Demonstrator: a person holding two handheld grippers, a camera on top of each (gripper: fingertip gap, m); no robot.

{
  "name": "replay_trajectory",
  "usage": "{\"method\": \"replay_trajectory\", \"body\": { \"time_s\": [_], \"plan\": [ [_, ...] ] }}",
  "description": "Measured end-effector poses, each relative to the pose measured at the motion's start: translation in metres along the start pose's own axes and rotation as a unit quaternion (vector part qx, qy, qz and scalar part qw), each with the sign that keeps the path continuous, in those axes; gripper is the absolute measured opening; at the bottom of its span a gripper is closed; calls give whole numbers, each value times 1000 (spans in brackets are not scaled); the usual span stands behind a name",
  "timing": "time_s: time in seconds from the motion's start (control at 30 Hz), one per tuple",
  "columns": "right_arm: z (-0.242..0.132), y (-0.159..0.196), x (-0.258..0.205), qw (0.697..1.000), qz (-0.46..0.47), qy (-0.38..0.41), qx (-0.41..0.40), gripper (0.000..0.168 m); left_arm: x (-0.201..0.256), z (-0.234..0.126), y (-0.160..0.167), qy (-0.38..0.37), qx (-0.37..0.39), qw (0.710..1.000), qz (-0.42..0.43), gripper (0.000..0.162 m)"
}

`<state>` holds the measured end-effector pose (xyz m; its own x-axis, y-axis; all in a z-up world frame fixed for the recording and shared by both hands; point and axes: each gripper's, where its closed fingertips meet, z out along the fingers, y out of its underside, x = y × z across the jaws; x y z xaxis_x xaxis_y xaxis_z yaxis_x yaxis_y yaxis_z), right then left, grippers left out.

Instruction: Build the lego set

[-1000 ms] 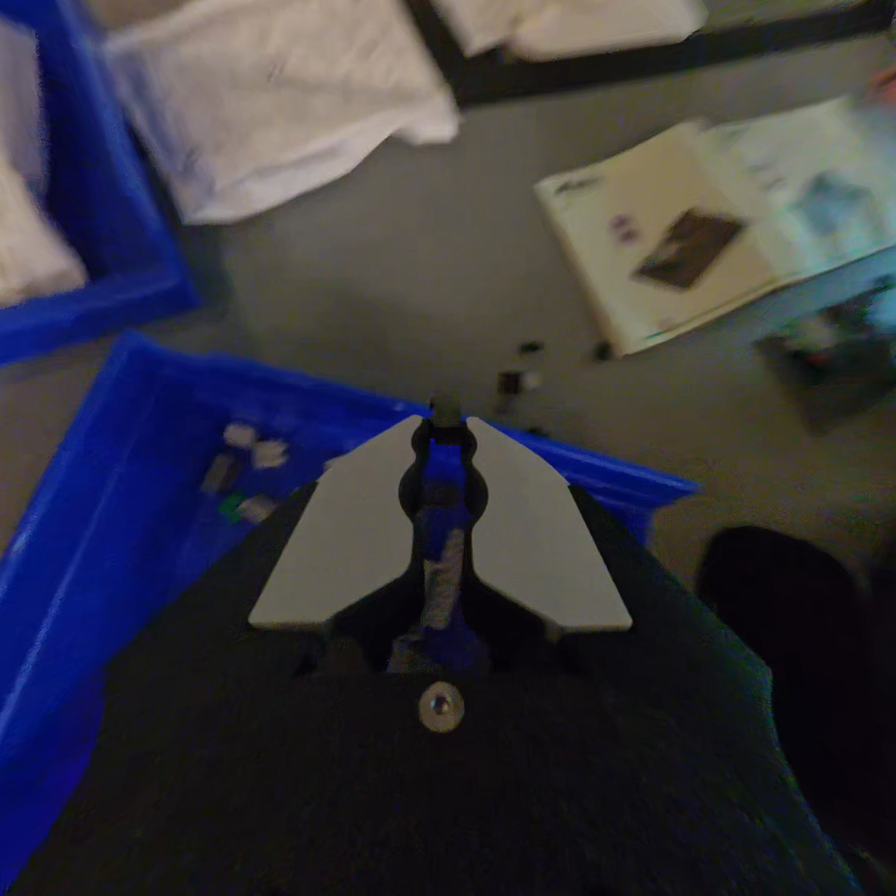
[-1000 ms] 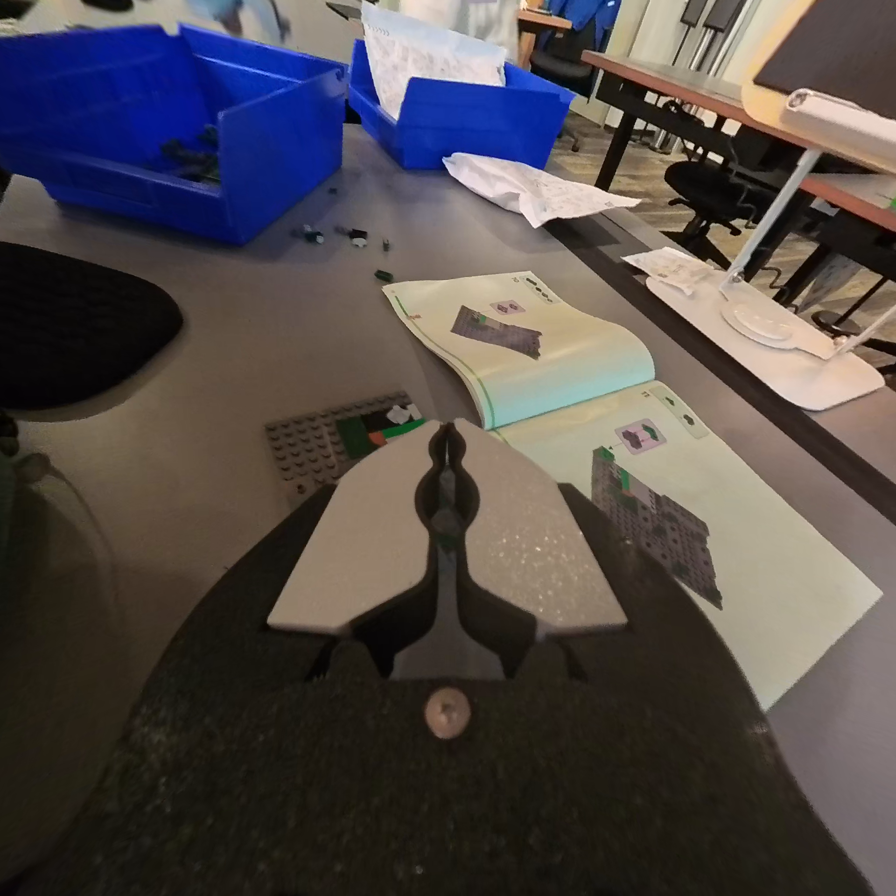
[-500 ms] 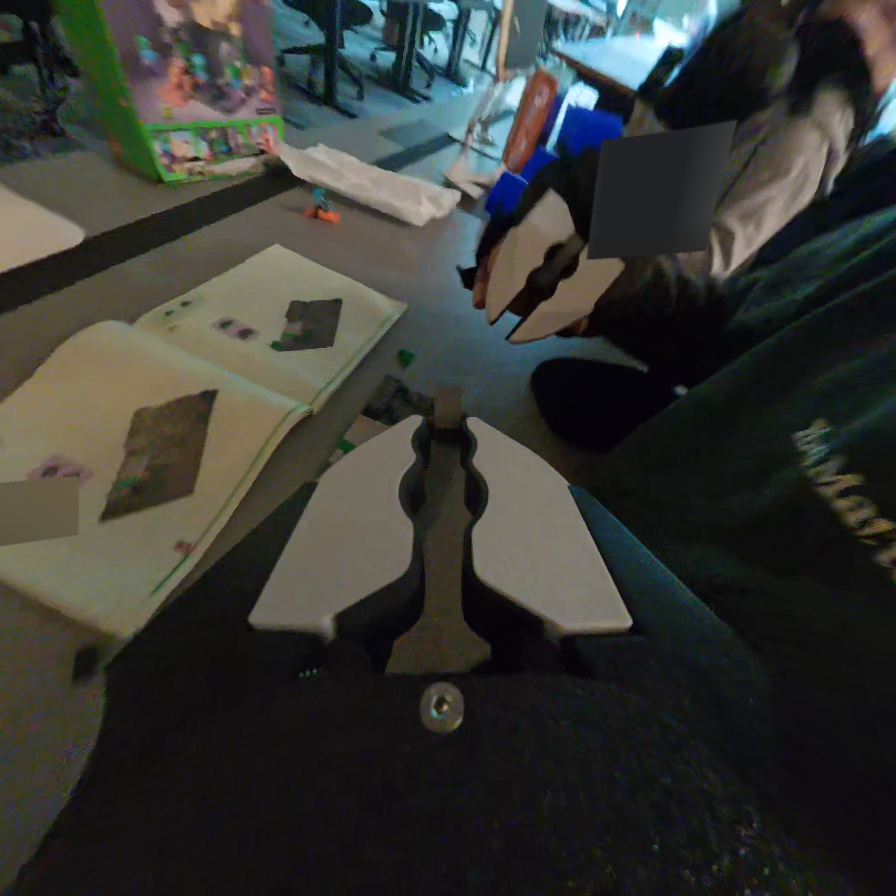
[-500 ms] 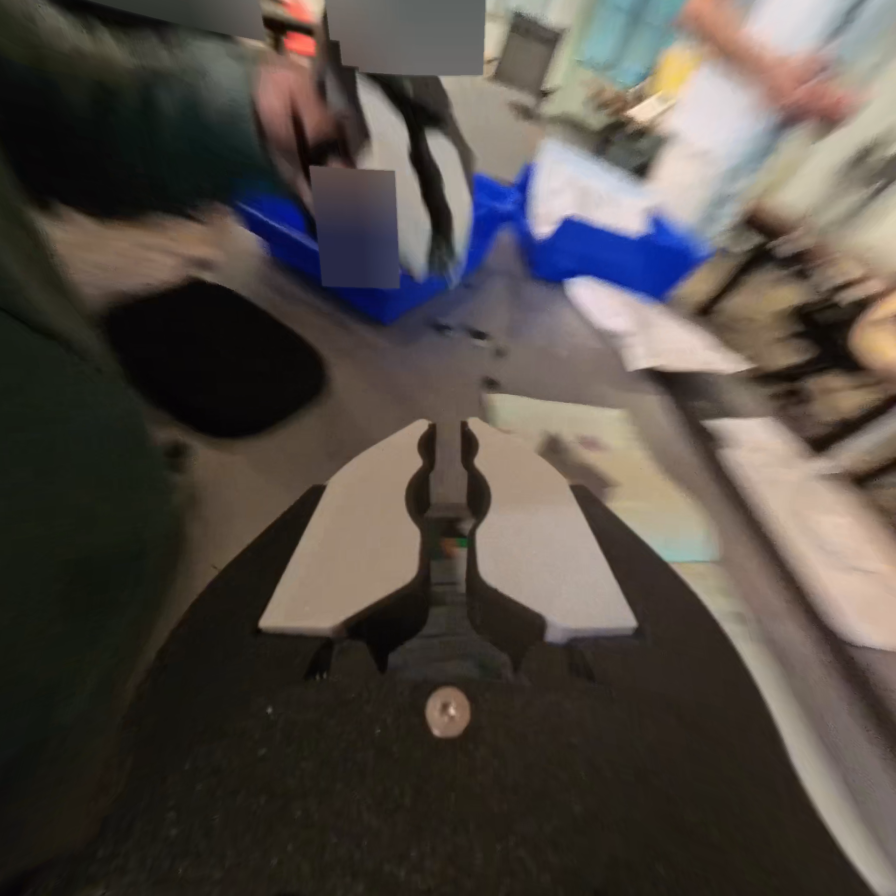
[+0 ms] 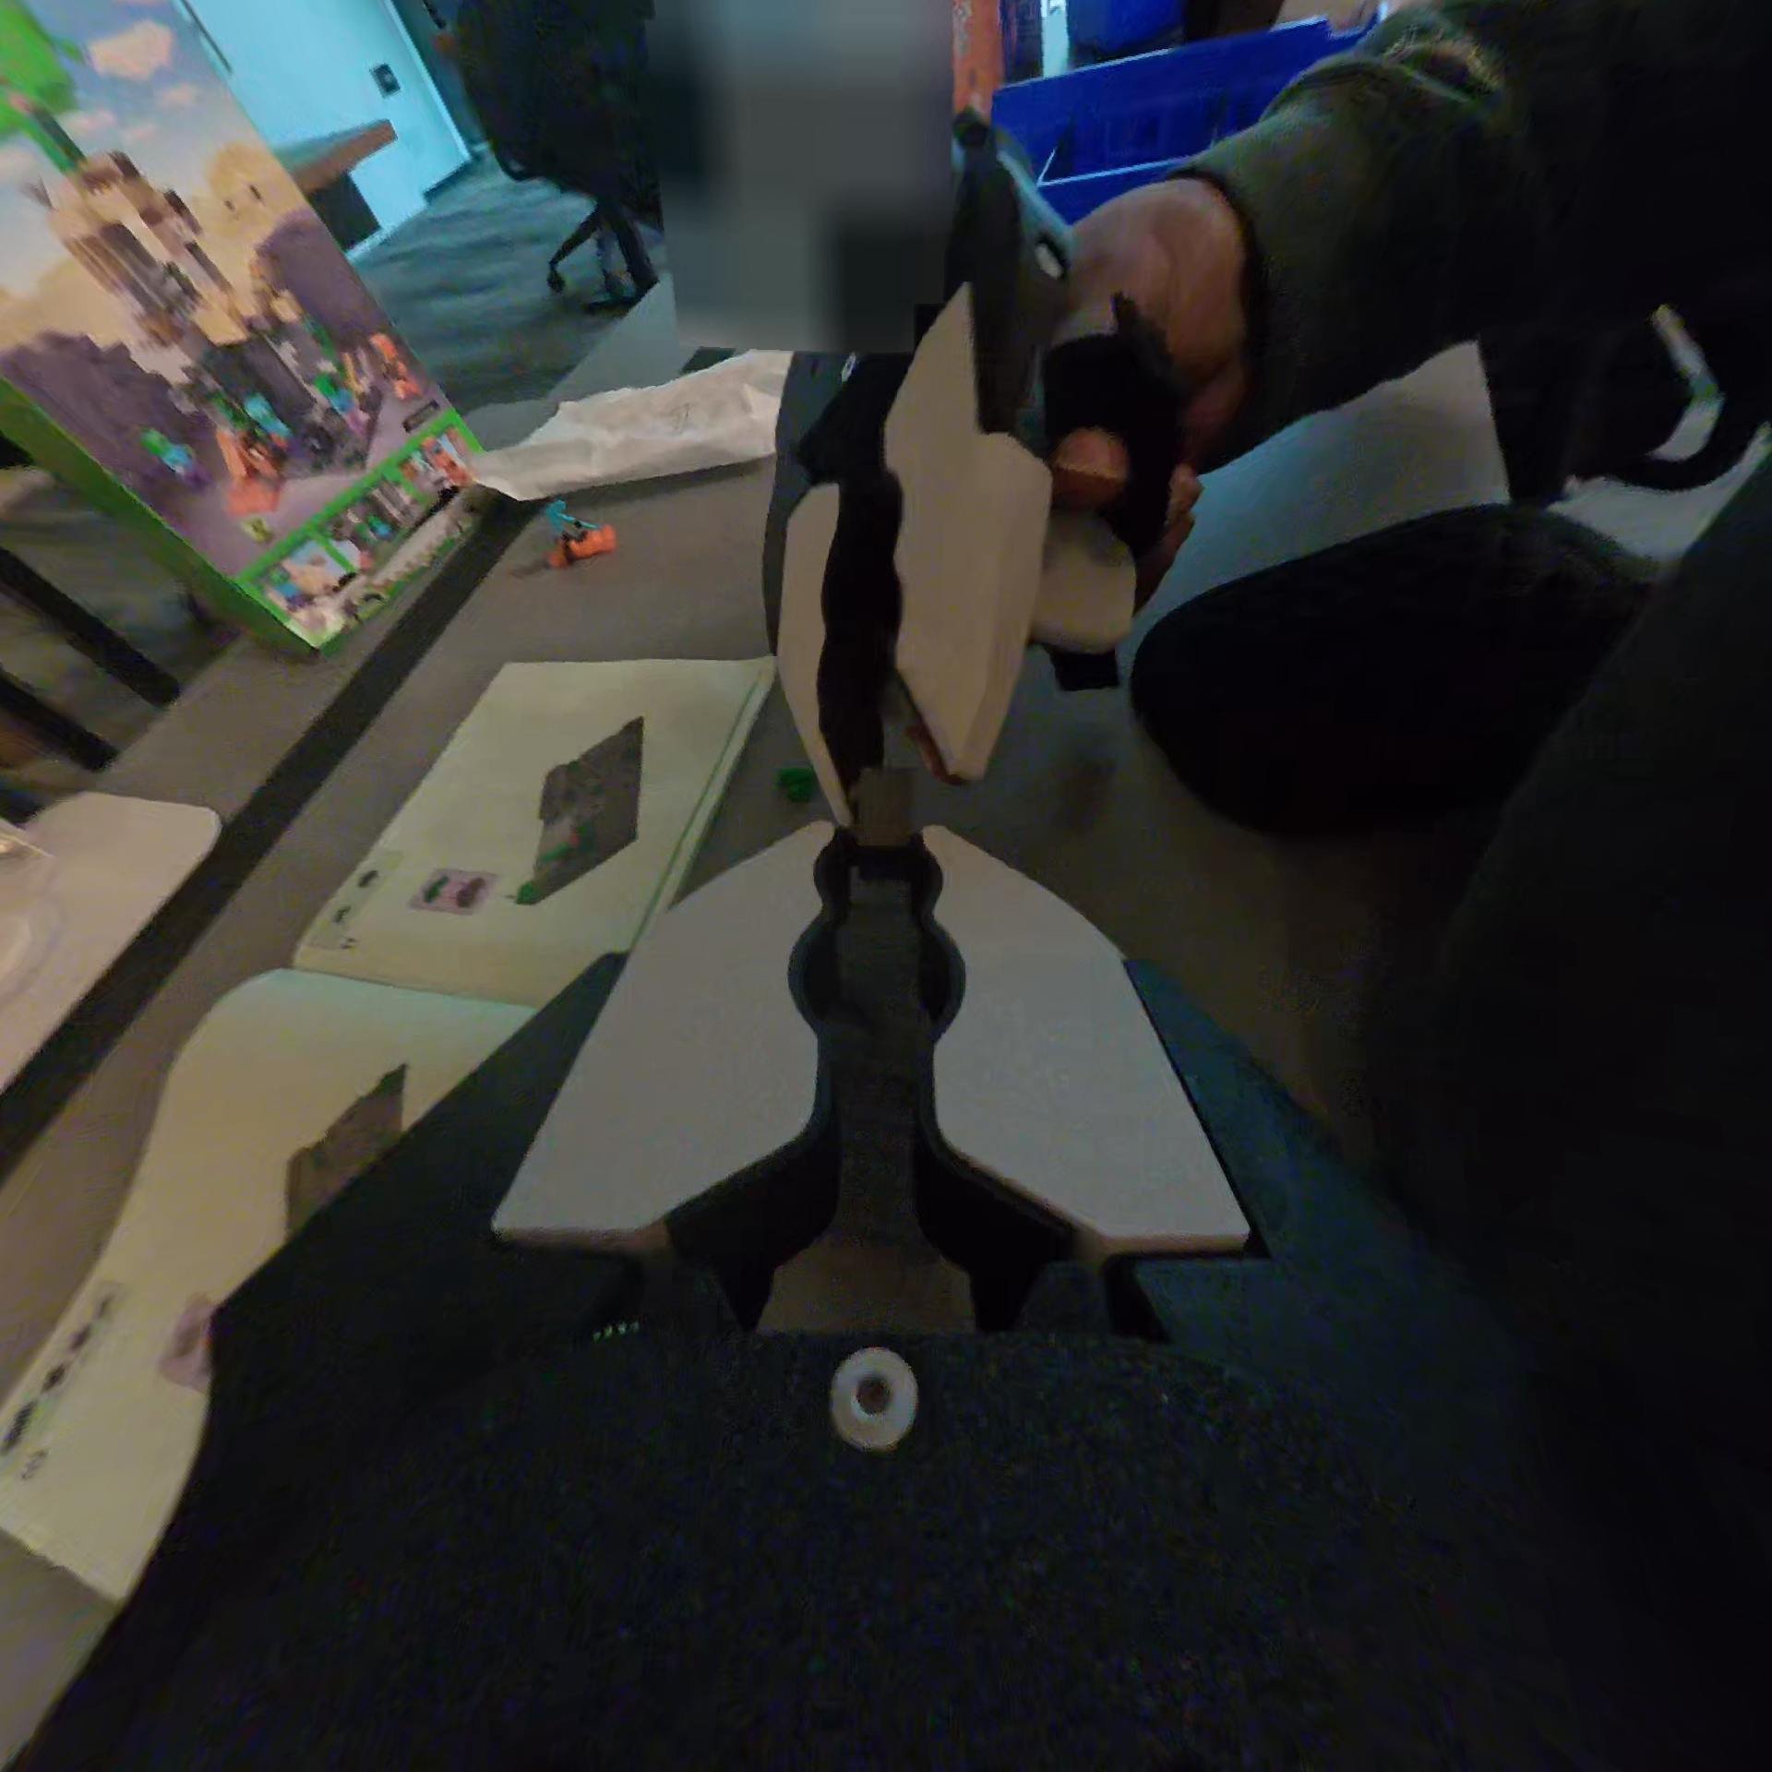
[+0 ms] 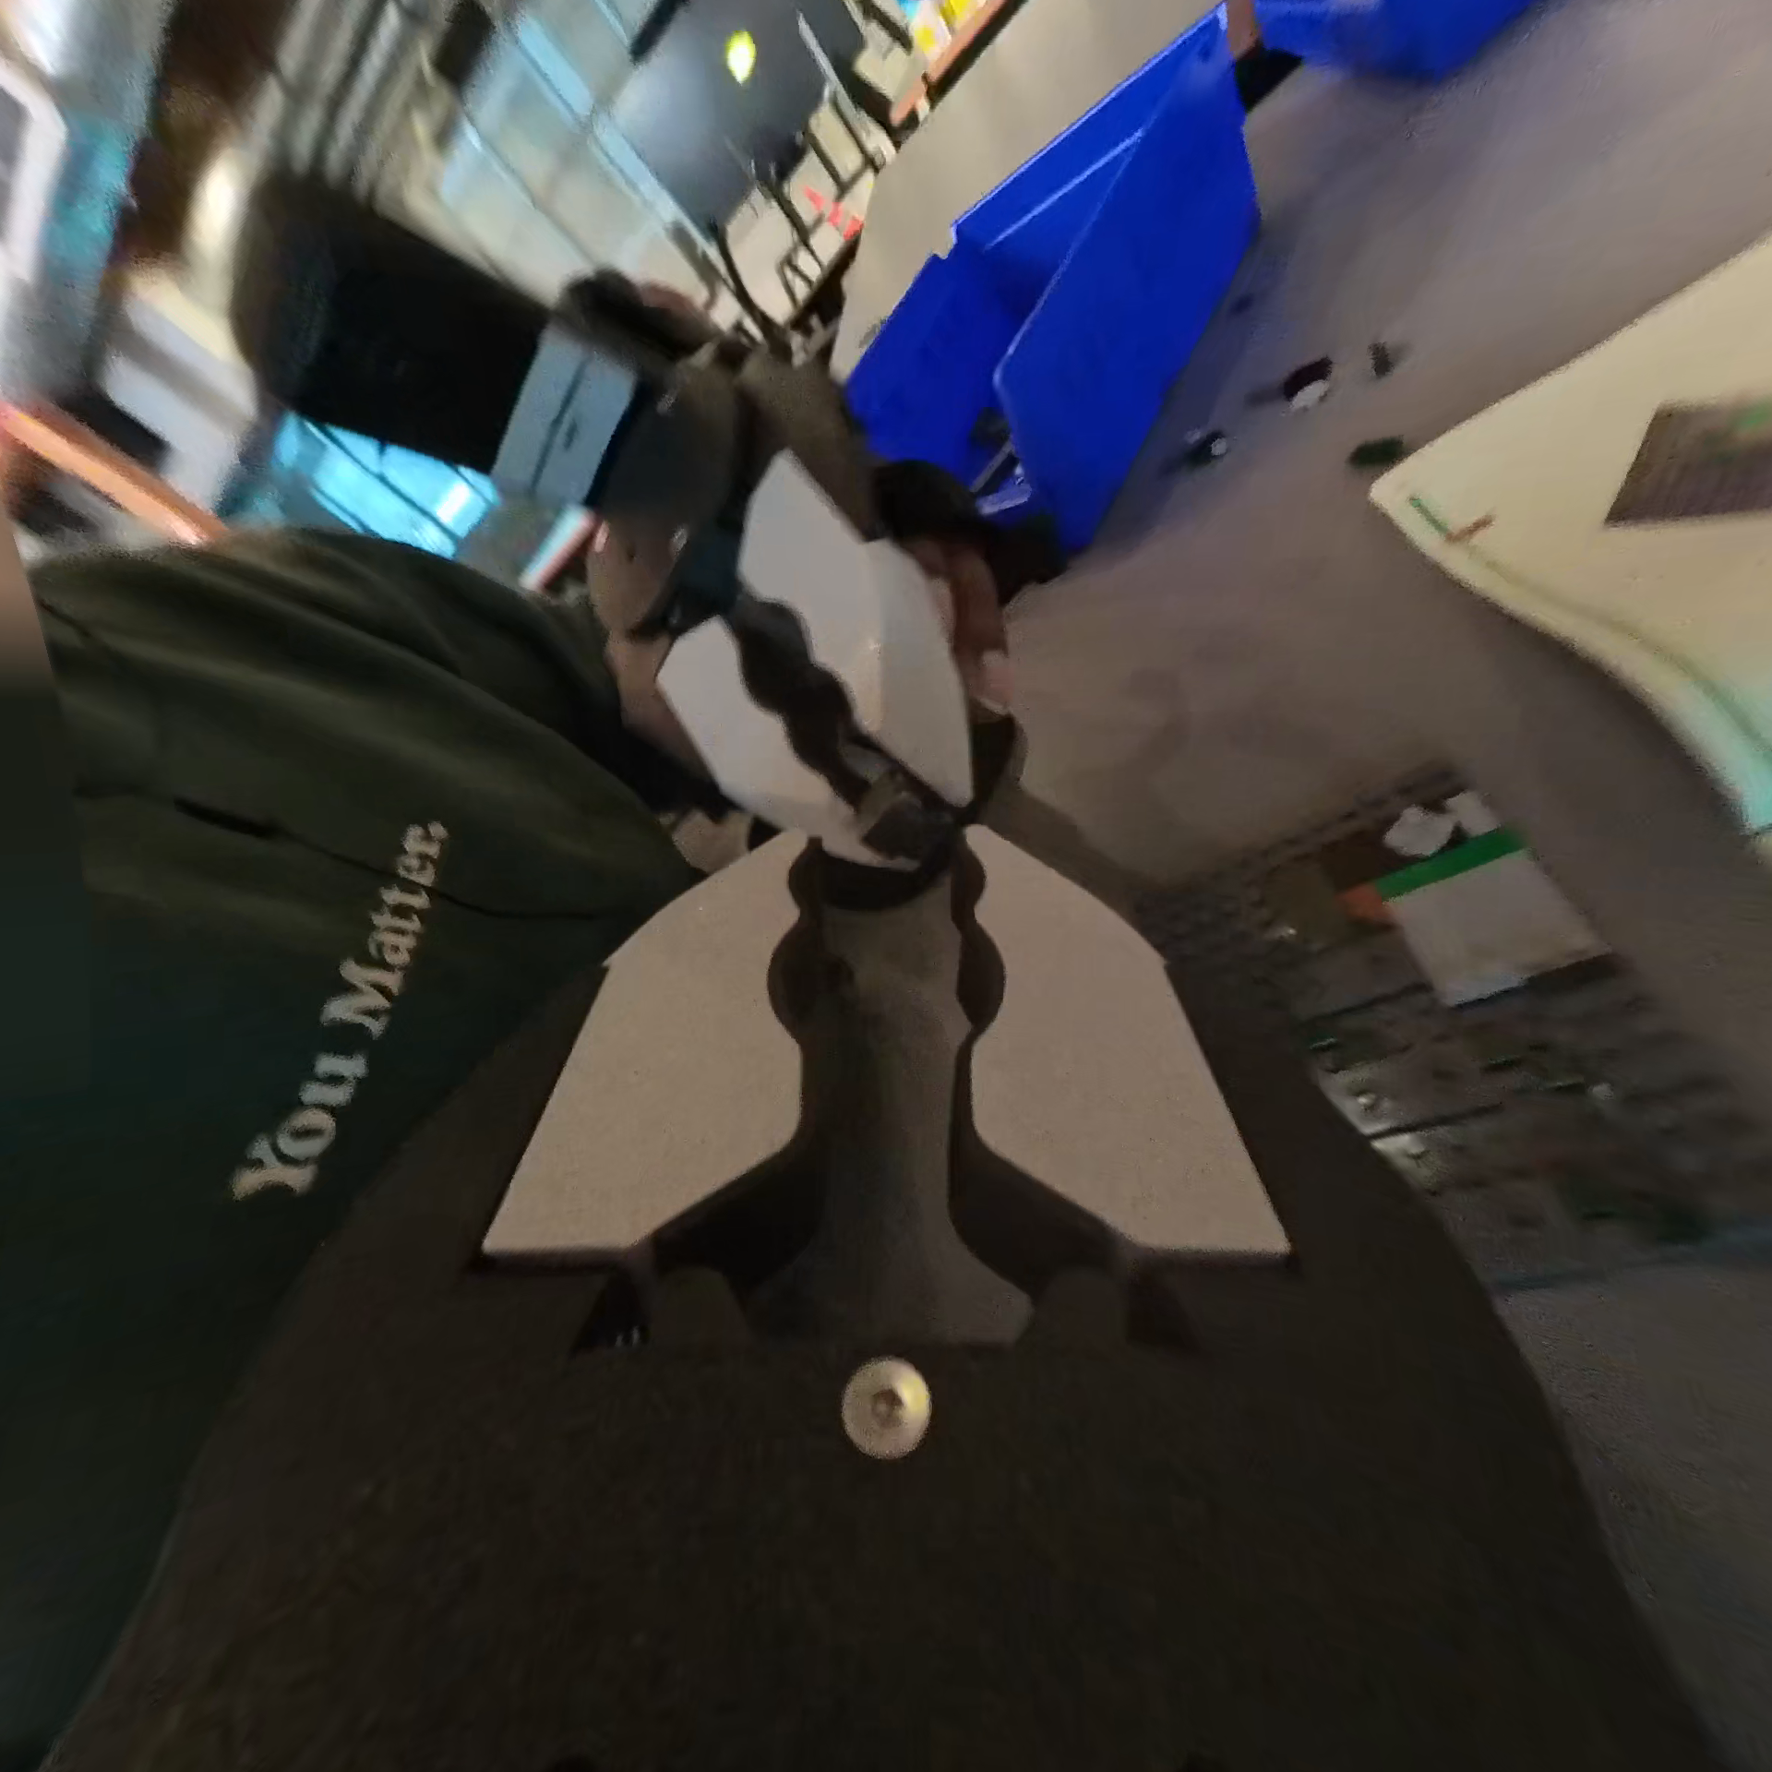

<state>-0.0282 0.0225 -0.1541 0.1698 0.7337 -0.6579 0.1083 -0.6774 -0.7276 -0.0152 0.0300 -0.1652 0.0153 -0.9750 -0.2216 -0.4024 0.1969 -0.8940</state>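
Note:
My left gripper (image 5: 877, 844) is shut on a small grey brick (image 5: 883, 807) held at its tips above the table. My right gripper (image 6: 884, 868) meets it tip to tip. Its jaws are parted about the brick's width, one tip on each side of the brick (image 6: 897, 832). The right gripper shows in the left wrist view (image 5: 901, 777), held by a hand. The left gripper shows in the right wrist view (image 6: 911, 815). The grey baseplate (image 6: 1496, 1064), with green, white and orange pieces on it, lies to the right below.
The open instruction booklet (image 5: 537, 815) lies left of the grippers and also shows in the right wrist view (image 6: 1582, 537). Blue bins (image 6: 1103, 288) stand behind, with loose pieces (image 6: 1304, 384) near them. The set's box (image 5: 192, 384), a white bag (image 5: 652, 431), a small orange figure (image 5: 575, 547) and a black pad (image 5: 1371, 671) are nearby. Only a small space, under 4 cm, lies between the two pairs of fingers.
The left gripper swung from the blue bin to the middle with the brick. The right gripper lifted off the baseplate, turned to face it and its jaws parted. The two now meet.

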Motion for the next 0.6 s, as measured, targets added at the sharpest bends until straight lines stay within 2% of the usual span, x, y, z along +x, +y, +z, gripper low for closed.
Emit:
{"method": "replay_trajectory", "body": {
  "time_s": [0.13,0.23,0.37,0.5,0.6],
  "plan": [
    [2,-1,4,1000,21,-12,14,10,-2,2,2,-45,-16,997,67,11],
    [3,2,5,1000,-12,-2,9,10,-1,1,4,-47,-16,996,70,12],
    [-4,5,11,990,-132,42,7,8,2,-2,10,-5,-5,1000,-4,26],
    [-15,12,23,944,-303,128,13,9,4,-5,12,48,30,991,-124,25],
    [-13,16,20,921,-357,150,38,9,7,-2,7,89,65,974,-197,23]
  ]
}}
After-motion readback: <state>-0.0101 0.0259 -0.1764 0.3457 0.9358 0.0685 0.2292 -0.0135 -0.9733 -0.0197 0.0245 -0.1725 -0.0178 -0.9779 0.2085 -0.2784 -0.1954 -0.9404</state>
